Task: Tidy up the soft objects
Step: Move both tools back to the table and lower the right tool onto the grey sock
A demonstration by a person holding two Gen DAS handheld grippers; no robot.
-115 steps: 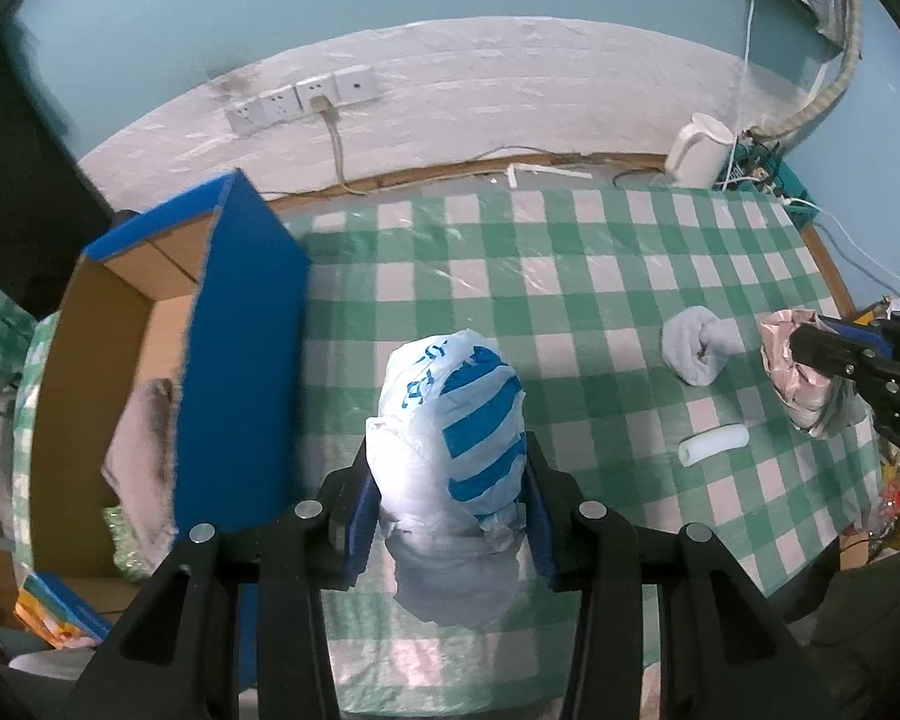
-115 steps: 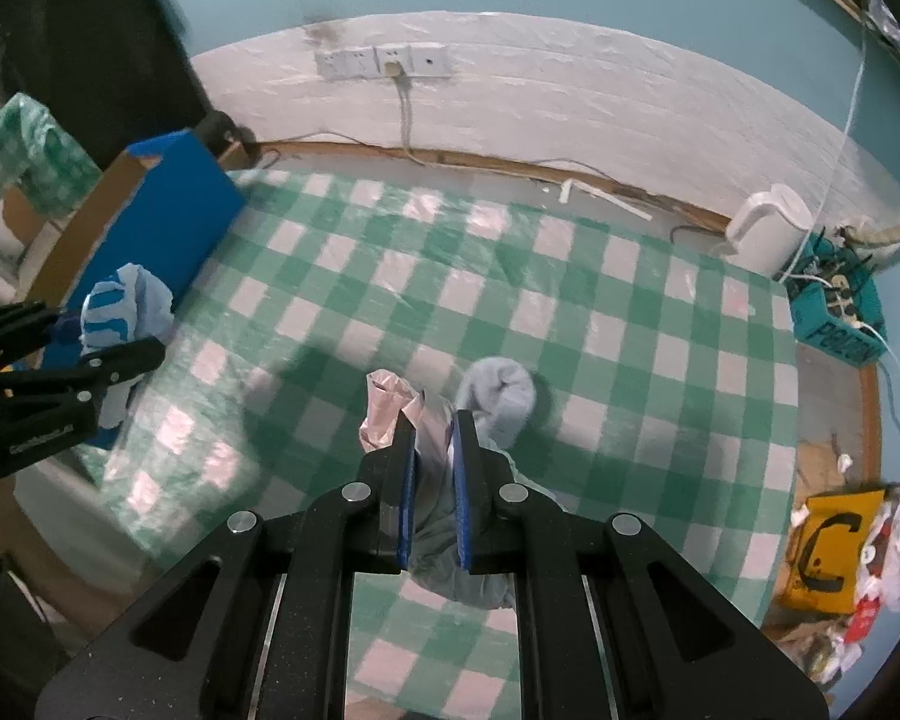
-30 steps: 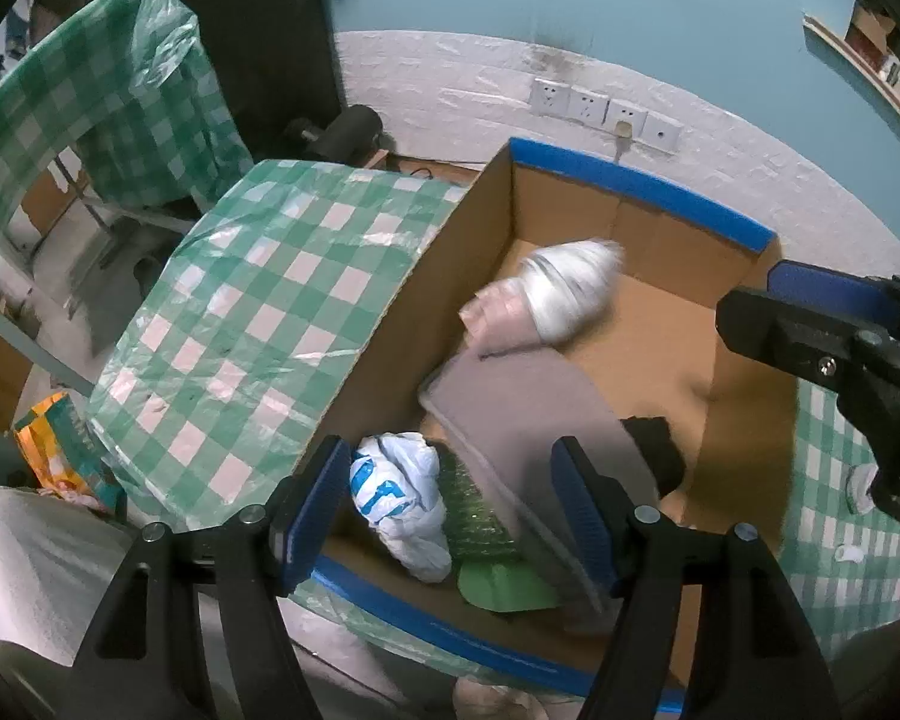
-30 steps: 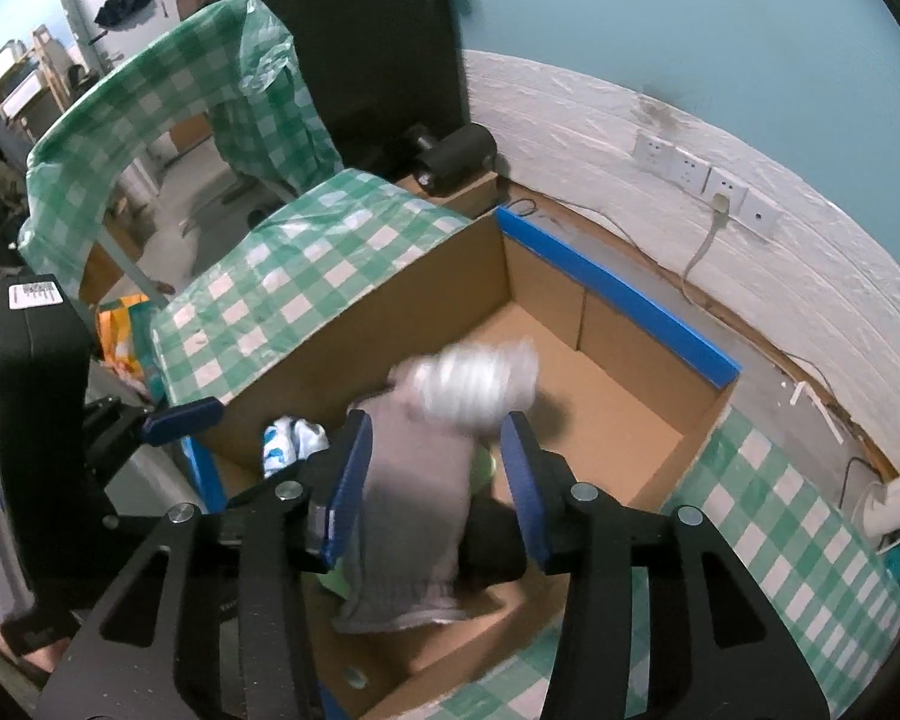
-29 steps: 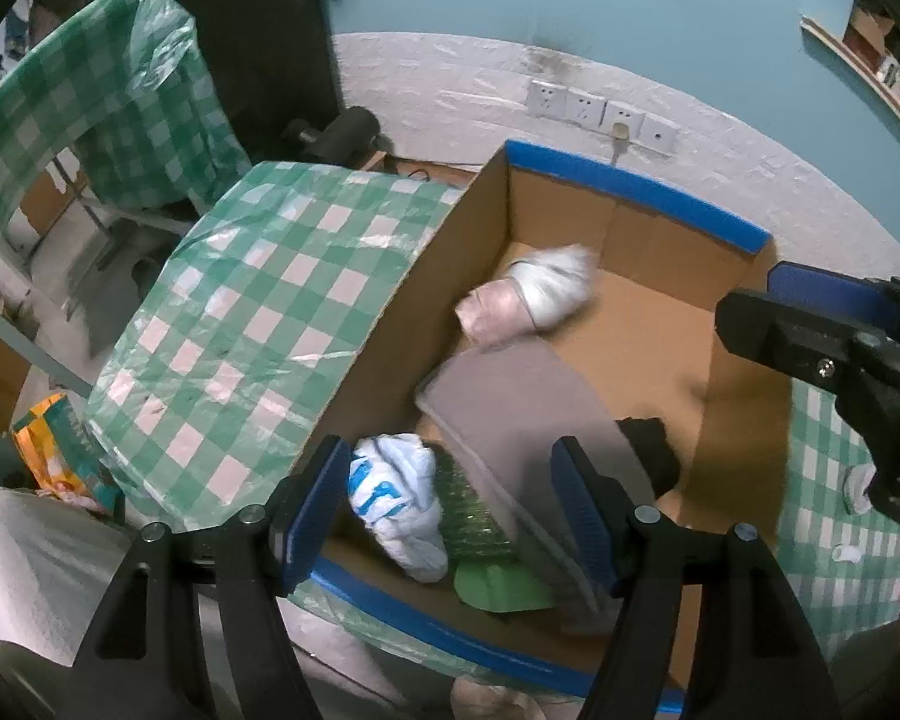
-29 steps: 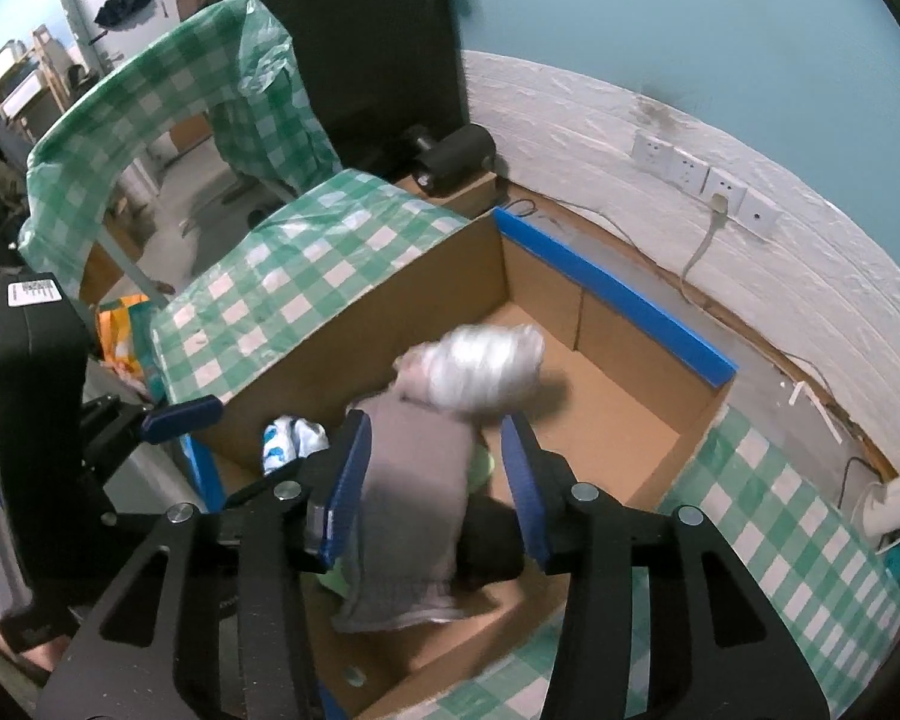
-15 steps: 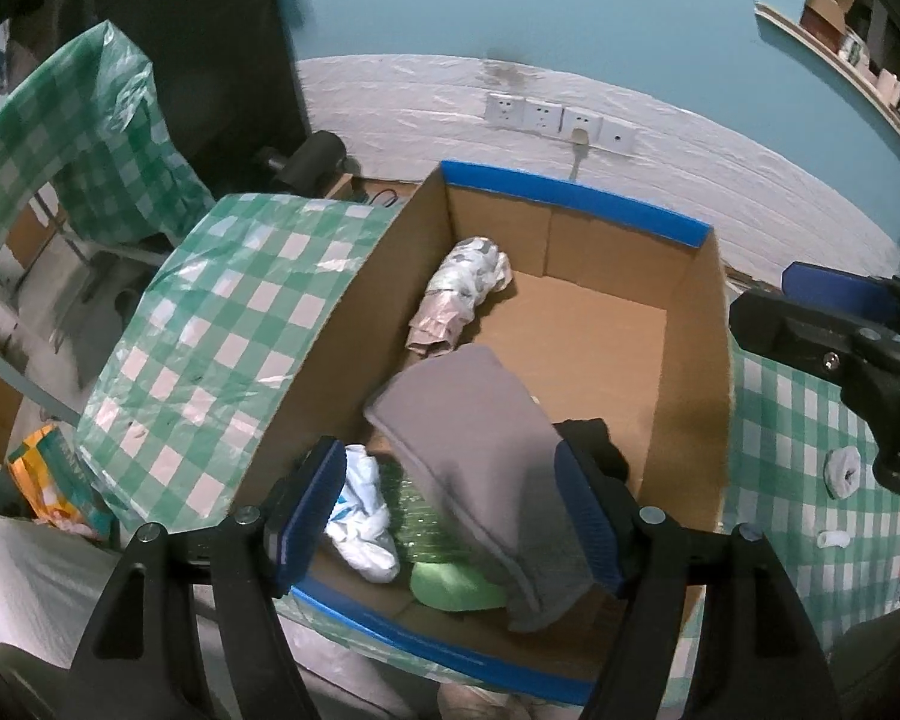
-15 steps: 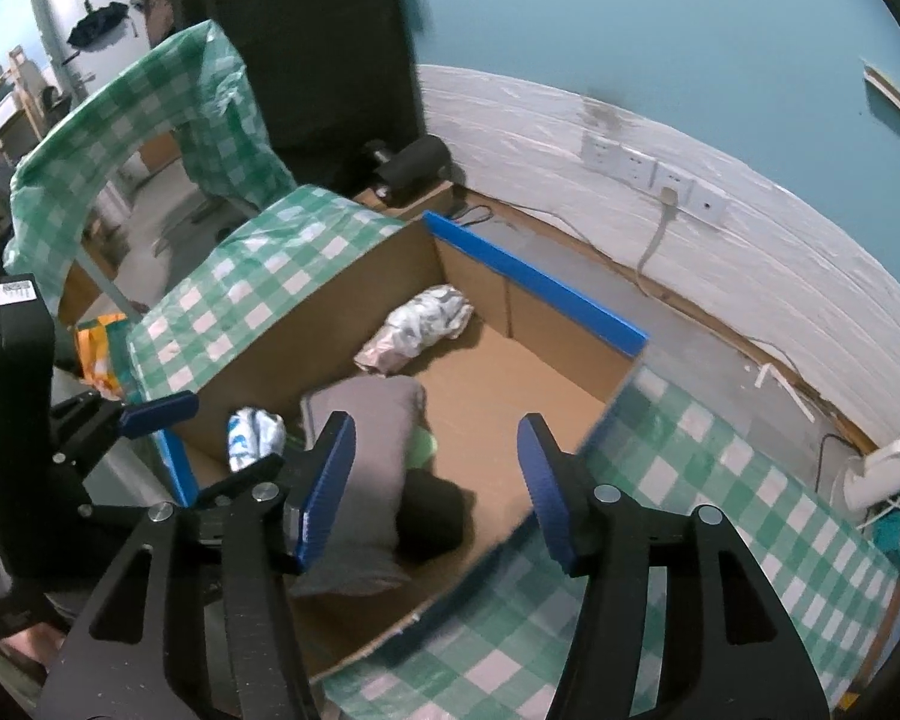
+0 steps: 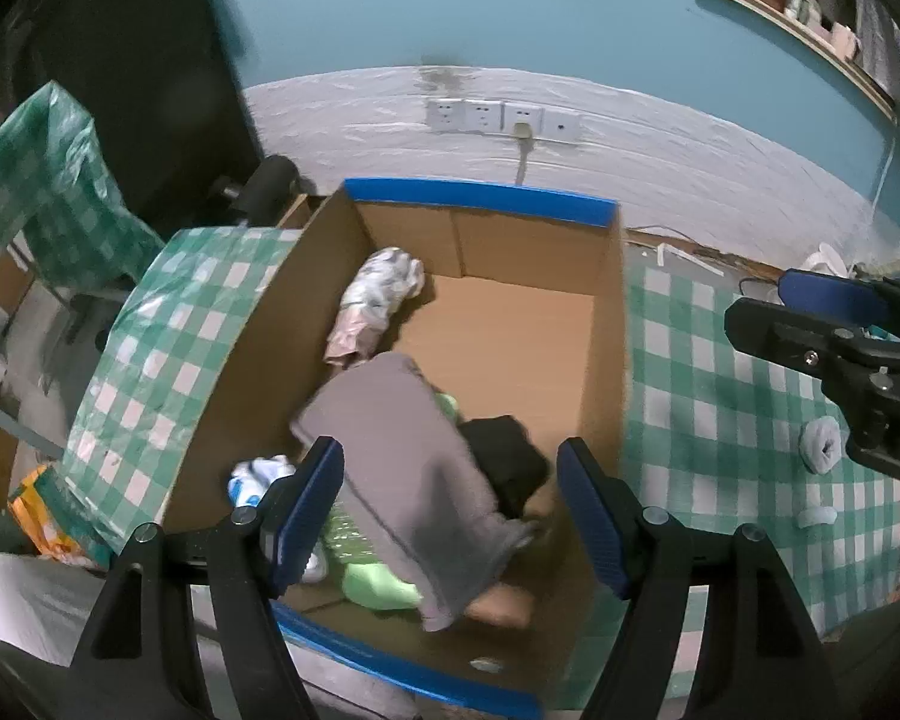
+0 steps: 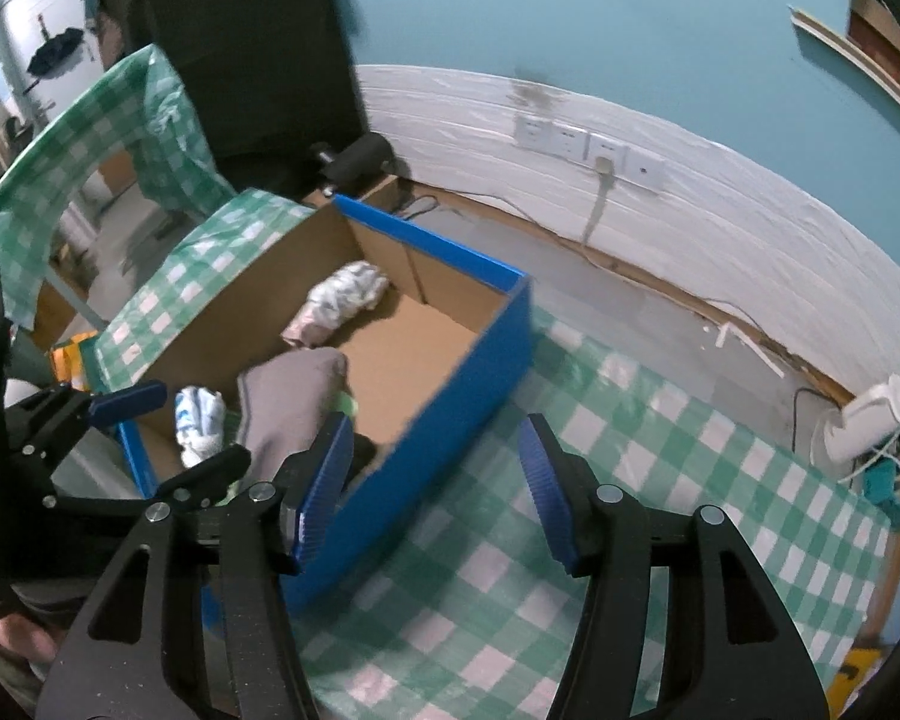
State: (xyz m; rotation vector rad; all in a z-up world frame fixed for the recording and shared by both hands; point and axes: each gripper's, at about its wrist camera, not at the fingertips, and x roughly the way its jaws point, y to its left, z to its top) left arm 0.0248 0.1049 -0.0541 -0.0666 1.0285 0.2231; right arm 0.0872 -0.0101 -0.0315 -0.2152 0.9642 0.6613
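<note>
A teal wall [image 9: 510, 6] is rising behind the scene, with a band of white brick-patterned covering [image 9: 660, 144] running along its lower part. A row of white wall sockets [image 9: 501, 118] is sitting on that band, a grey cord [image 10: 594, 204] hanging from one. A wooden shelf [image 9: 792, 24] is crossing the upper right corner. The table [image 10: 660, 468] is wearing a green-and-white checked cover. What may be a chair draped in the same checked plastic [image 10: 90, 138] is standing at left, before a dark cabinet [image 10: 240, 48].
</note>
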